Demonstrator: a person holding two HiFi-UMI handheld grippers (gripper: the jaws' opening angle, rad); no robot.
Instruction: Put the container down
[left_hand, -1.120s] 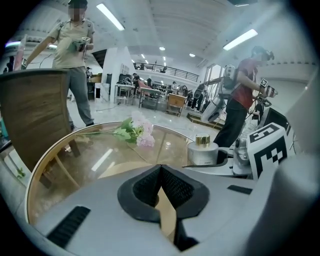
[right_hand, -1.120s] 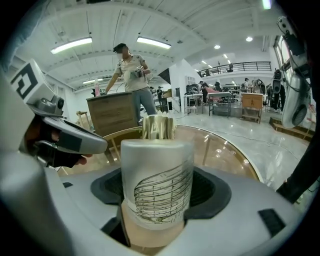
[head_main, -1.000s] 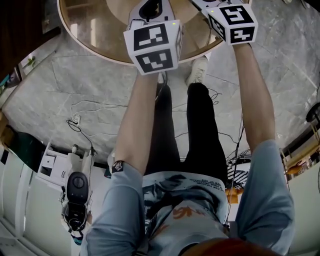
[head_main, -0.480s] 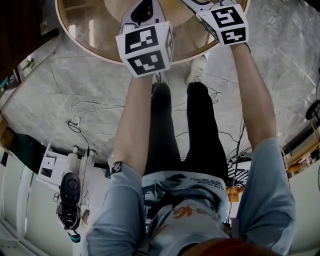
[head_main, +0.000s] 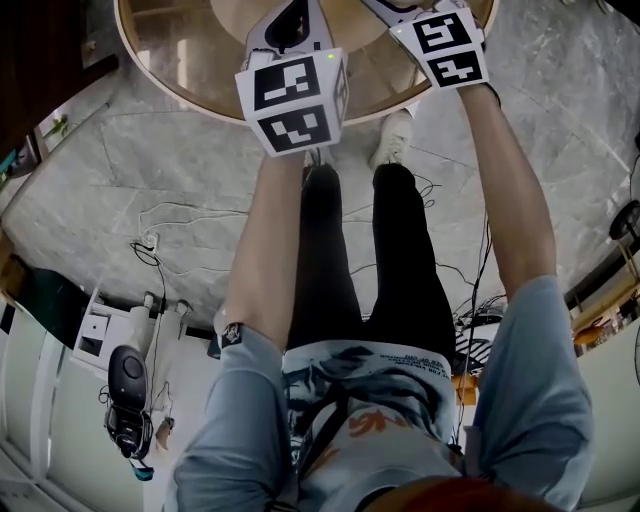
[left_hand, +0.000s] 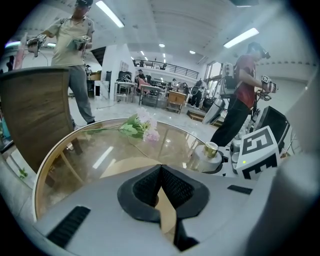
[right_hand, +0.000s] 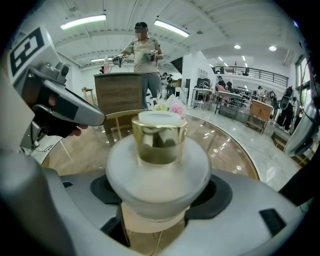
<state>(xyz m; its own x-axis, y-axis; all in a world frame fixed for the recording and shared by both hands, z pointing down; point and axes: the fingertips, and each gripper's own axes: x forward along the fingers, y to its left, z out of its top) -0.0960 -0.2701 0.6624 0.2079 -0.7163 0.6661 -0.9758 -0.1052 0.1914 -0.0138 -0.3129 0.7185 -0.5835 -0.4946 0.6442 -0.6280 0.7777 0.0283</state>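
Plainly, the container (right_hand: 158, 172) was held by the right gripper (right_hand: 159, 200). Its frosted white body was pinched between the two dark pads (right_hand: 107, 192), which stood wide apart and pressed on it from either side. It was carried upright, its gold cap (right_hand: 159, 140) on top, over the round glass table (right_hand: 235, 150). Whether its base touched the glass could not be told from any view.

From the left gripper view the same container was seen toward the table's right side, just beside the right gripper's cube (left_hand: 257, 152). The left gripper (left_hand: 161, 172) was empty, its jaws pressed together with nothing between them, and it was pointed down across the glass.

A sprig of pink flowers (left_hand: 142, 125) was laid on the far part of the table, well apart from the container. Beyond the table two other people (left_hand: 75, 50) were seen standing in the hall, each with grippers in hand.

In the head view both grippers were held out over the table's near rim, with the person's arms (head_main: 270, 240) stretched toward them. The left one's cube was lower in the frame than the right one's. Loose cables (head_main: 190, 215) were strewn on the grey marble floor (head_main: 120, 170) below.
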